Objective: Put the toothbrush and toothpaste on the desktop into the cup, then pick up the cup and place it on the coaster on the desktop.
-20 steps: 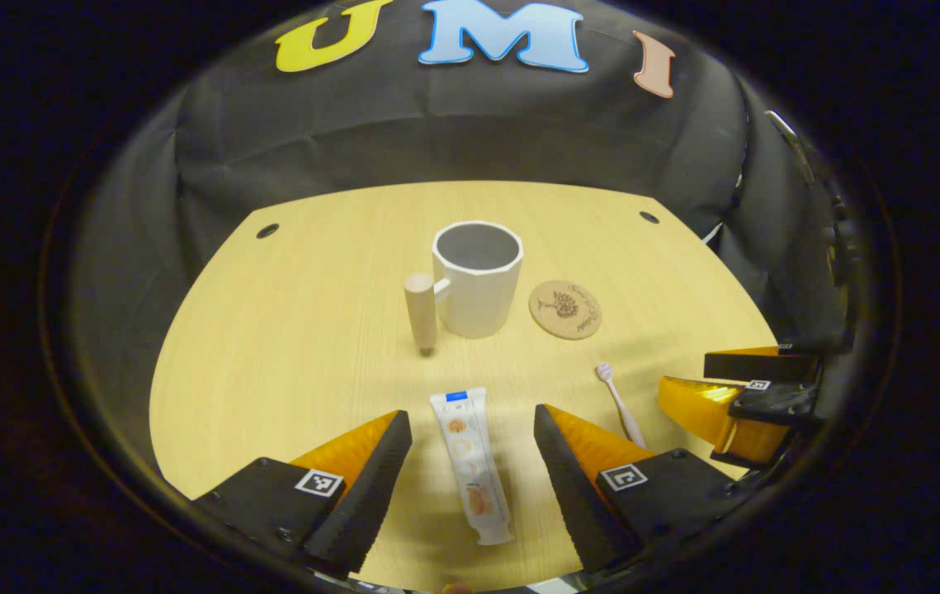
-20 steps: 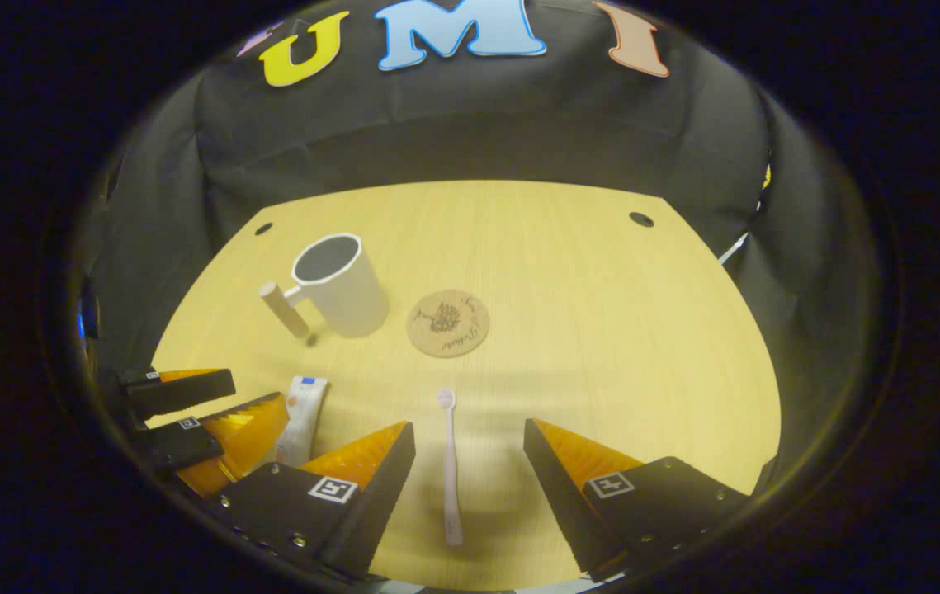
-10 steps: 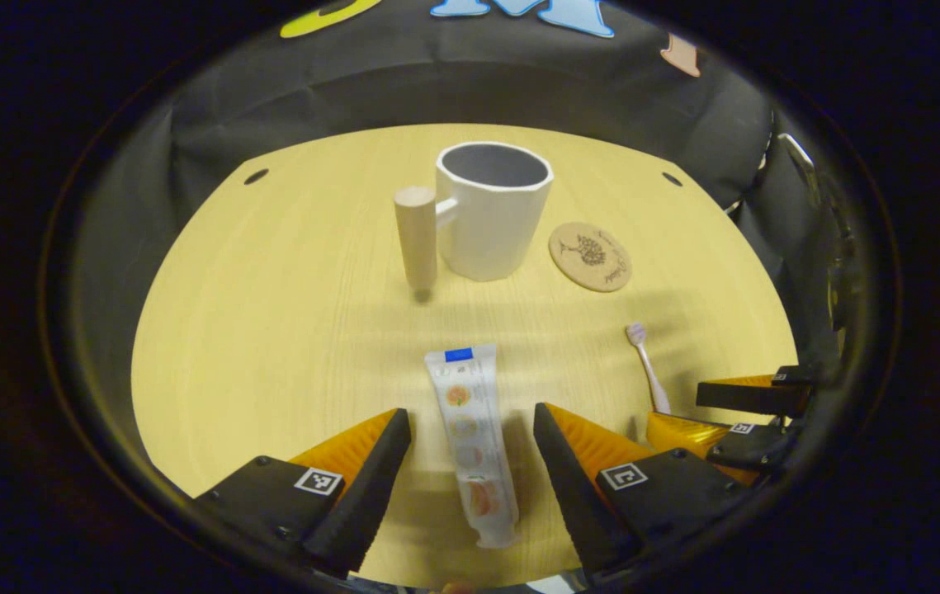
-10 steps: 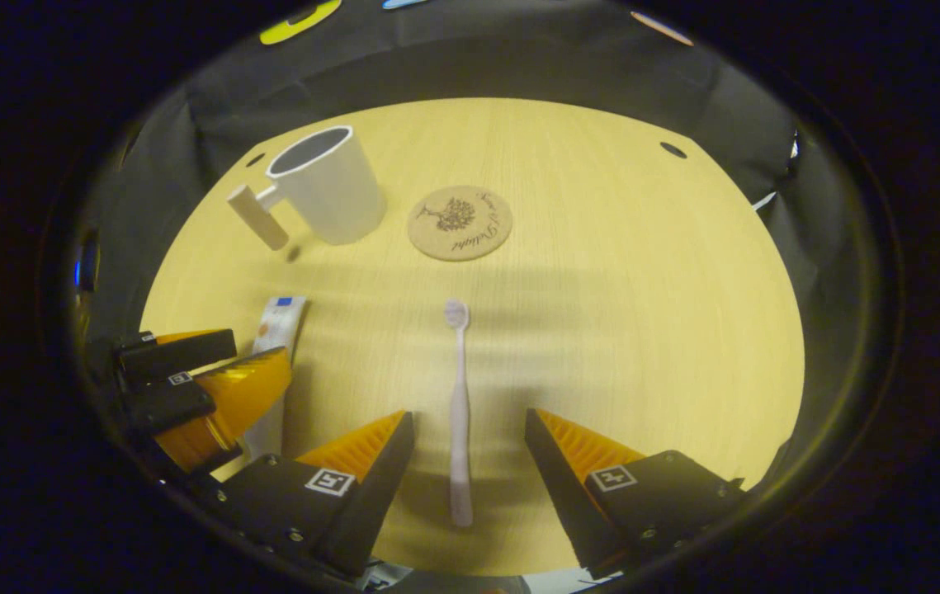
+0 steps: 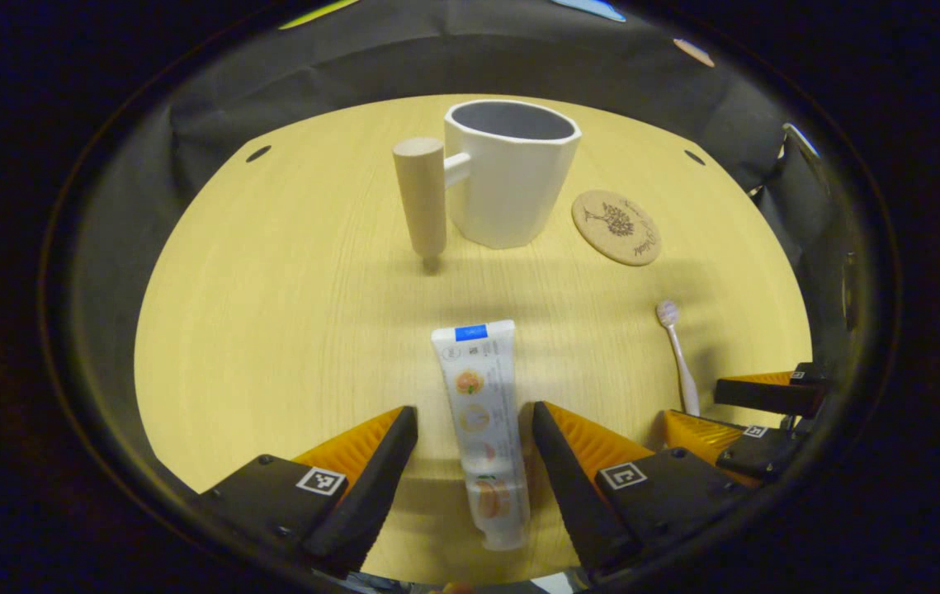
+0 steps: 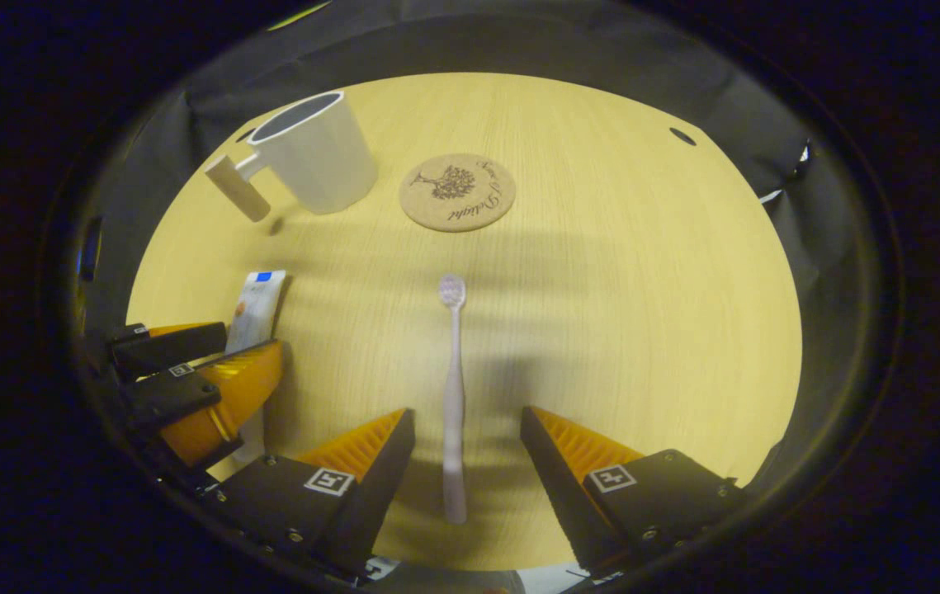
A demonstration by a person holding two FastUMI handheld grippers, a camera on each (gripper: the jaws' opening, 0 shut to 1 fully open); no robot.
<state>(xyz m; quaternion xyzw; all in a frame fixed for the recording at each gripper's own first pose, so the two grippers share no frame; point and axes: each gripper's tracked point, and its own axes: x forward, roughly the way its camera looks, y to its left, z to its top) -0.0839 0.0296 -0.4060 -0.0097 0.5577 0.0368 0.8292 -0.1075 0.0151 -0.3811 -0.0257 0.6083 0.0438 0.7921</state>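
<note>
A white toothpaste tube (image 5: 479,421) lies flat on the wooden desktop (image 5: 288,313), its lower half between the fingers of my open left gripper (image 5: 474,421), which touch nothing. A pale toothbrush (image 6: 453,396) lies lengthwise, head away from me, with its handle between the spread fingers of my open right gripper (image 6: 465,425). Beyond stands an empty white cup (image 5: 511,181) with a wooden peg handle (image 5: 422,202); a round cork coaster (image 5: 616,227) lies to its right. The toothbrush (image 5: 678,355) and right gripper (image 5: 754,412) show at the left gripper view's right edge; the left gripper (image 6: 189,379) and tube (image 6: 255,305) show at the right gripper view's left.
Black cloth walls surround the desktop on all sides. Small dark holes (image 5: 258,153) sit near the desktop's far corners. The cup (image 6: 313,153) and coaster (image 6: 457,191) stand close together at the far middle; bare wood (image 6: 643,289) lies to the right.
Both grippers have come down and forward toward the desktop. The toothpaste tube and the toothbrush now reach deeper between their fingers. Nothing on the desktop has moved.
</note>
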